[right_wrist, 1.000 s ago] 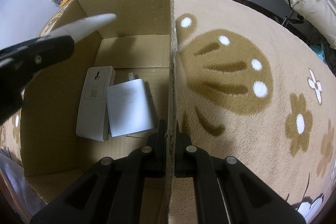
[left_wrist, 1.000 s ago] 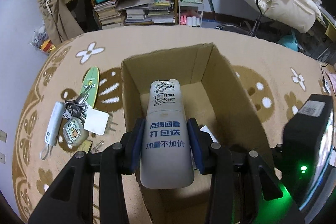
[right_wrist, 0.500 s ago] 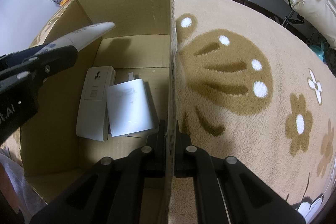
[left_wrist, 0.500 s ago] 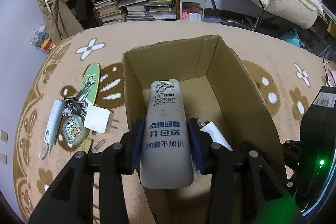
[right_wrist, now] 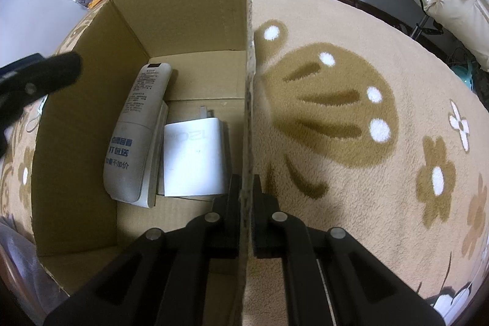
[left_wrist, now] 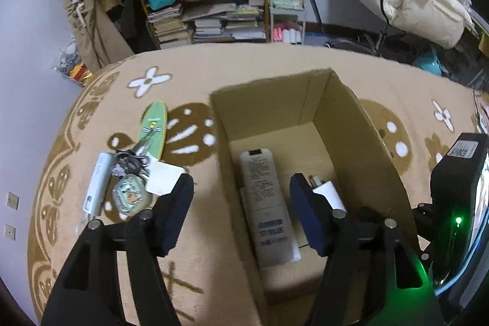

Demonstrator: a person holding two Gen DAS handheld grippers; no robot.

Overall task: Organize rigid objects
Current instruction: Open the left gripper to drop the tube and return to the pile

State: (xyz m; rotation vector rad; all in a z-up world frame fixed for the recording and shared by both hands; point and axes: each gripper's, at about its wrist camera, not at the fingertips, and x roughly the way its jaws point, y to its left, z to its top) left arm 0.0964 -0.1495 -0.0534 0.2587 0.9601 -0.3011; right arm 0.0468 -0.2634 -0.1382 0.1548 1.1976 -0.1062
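Left gripper [left_wrist: 241, 211]: fingers spread wide, nothing between them, hanging over the near-left wall of the cardboard box [left_wrist: 275, 95]. The remote control [left_wrist: 266, 203] lies flat on the box floor, below and between my fingers, lengthwise away from me, partly resting on another flat white item. A white charger [right_wrist: 194, 156] sits just beside it on the right-finger side.

Right gripper [right_wrist: 246, 205]: fingers pressed together on the box's right wall, pinching the cardboard edge. My guess is that this steadies the box.

Left of my left finger, on the rug [left_wrist: 189, 72]: a key bunch [left_wrist: 130, 162] with a charm, a white tube [left_wrist: 97, 182], a white square card [left_wrist: 163, 177], a green toy skateboard [left_wrist: 152, 124].

Handling judgement: the keys look small, hard and jangly, likely to swing; I would pinch the charm's body or the ring cluster. The tube looks light, smooth and prone to roll; take it across its middle. The card lies thin and flat, awkward to lift.
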